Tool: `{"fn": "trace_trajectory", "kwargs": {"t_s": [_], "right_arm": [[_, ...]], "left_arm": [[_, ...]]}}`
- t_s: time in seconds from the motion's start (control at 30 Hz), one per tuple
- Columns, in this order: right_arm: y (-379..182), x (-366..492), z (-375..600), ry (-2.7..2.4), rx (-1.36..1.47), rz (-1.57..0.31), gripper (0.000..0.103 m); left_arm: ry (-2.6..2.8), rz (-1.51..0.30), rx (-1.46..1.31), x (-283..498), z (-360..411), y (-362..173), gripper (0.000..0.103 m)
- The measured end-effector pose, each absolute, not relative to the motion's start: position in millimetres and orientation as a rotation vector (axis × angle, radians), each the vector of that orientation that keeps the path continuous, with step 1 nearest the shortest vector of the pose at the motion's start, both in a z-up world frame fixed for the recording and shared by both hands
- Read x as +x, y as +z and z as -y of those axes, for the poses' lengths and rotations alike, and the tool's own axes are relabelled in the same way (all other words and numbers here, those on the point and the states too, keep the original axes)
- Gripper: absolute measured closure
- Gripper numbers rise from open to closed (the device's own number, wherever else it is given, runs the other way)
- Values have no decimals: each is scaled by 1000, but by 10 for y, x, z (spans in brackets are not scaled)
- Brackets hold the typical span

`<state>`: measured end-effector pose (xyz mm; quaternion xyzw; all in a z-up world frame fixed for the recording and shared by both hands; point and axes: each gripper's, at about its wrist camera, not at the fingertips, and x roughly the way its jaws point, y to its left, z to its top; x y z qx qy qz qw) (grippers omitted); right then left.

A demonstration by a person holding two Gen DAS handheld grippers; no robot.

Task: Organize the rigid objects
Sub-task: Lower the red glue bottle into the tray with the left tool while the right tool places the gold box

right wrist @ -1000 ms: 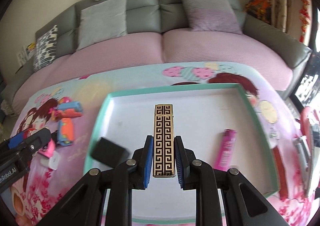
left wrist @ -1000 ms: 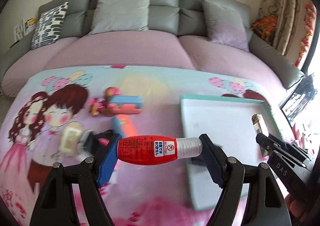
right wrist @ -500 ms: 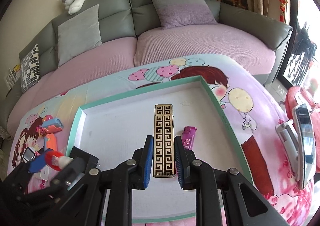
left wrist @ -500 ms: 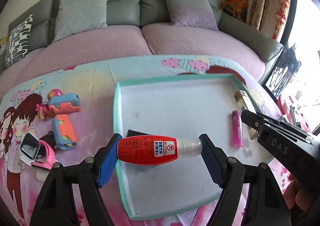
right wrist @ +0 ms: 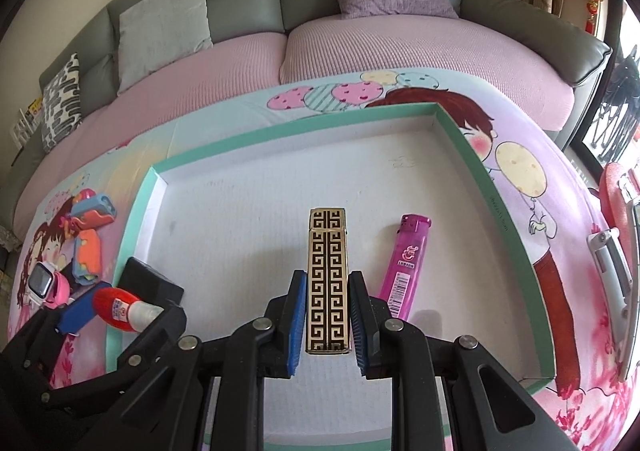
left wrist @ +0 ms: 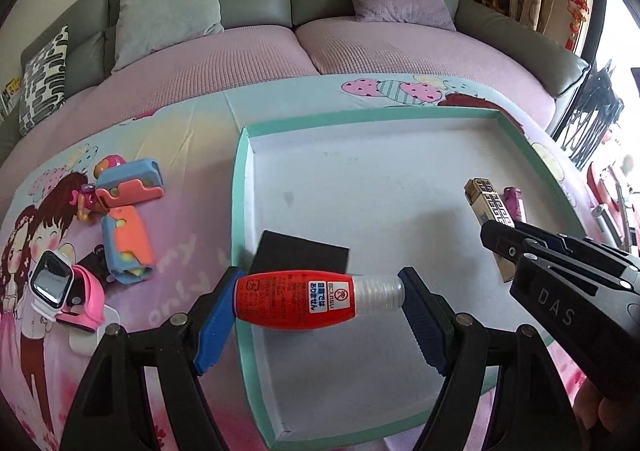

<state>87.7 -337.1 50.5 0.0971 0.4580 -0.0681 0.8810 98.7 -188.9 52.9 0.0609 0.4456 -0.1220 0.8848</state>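
Black block (left wrist: 301, 256) and pink lighter (right wrist: 405, 263) lie in the tray (right wrist: 456, 131).

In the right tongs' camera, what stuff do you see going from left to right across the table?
Pink toy watch → red glue bottle in the left tongs → gold patterned lighter in the right tongs → pink lighter → teal tray's right wall.

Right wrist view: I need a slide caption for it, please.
Right gripper holds a gold patterned lighter over the teal-rimmed tray, beside a pink lighter.
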Motion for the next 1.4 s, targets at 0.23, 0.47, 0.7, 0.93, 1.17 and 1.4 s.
{"fn": "trace_trajectory", "kwargs": {"t_s": [0.23,0.47,0.7,0.93,1.17,1.4], "right_arm": [[445,930,3343,-157,171,-986,80],[437,950,3314,-163,155,-1000,80],[521,937,3317,-172,161,-966,78],[664,883,3369,-176,199,-905,77],[836,811,3441,-191,236,-832,77],[827,817,3466,-204,239,-828,77]], "left_arm": [[-252,-933,141,1008,1927,474,24],[-259,-963,153,1011,1970,403,24],[-264,-961,149,1005,1964,424,24],[-271,-918,127,970,1924,569,24],[-263,-889,113,968,1879,669,18],[-243,-880,105,984,1842,679,7]]}}
